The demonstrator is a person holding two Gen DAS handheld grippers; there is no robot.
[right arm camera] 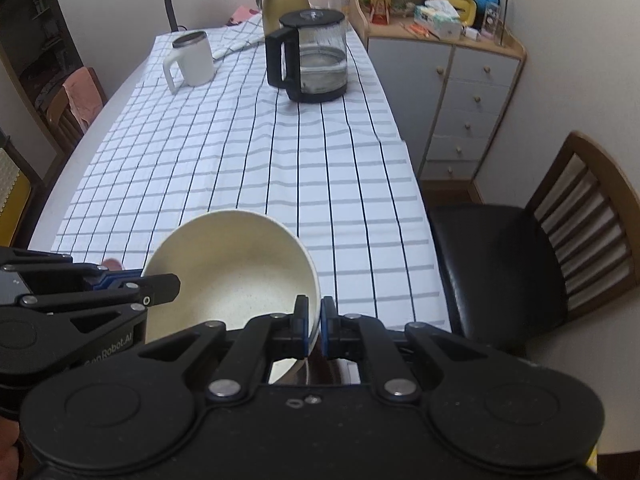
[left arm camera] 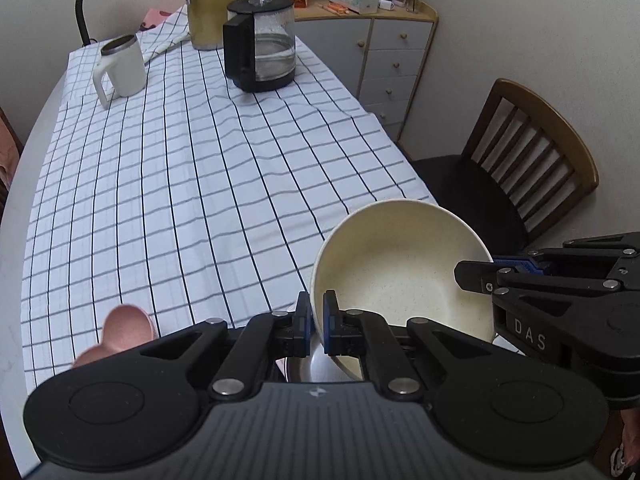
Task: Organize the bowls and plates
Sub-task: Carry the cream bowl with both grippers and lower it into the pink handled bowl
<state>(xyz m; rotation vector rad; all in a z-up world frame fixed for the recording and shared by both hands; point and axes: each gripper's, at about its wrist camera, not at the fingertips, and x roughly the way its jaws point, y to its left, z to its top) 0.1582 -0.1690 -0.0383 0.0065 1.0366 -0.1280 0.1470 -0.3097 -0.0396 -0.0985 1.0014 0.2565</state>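
While both jaws pinch its rim, cream bowl [left arm camera: 404, 268] hangs above checked tablecloth [left arm camera: 200, 184]

Cream speckled bowl [left arm camera: 400, 268], empty, tilted above tablecloth

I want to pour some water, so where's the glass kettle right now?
The glass kettle stands at the table's far end, just in front of the gold thermos jug, with the white mug to its left.

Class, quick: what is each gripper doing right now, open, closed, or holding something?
Left gripper: closed on the left rim of the cream bowl.
Right gripper: closed on the same bowl's right rim.
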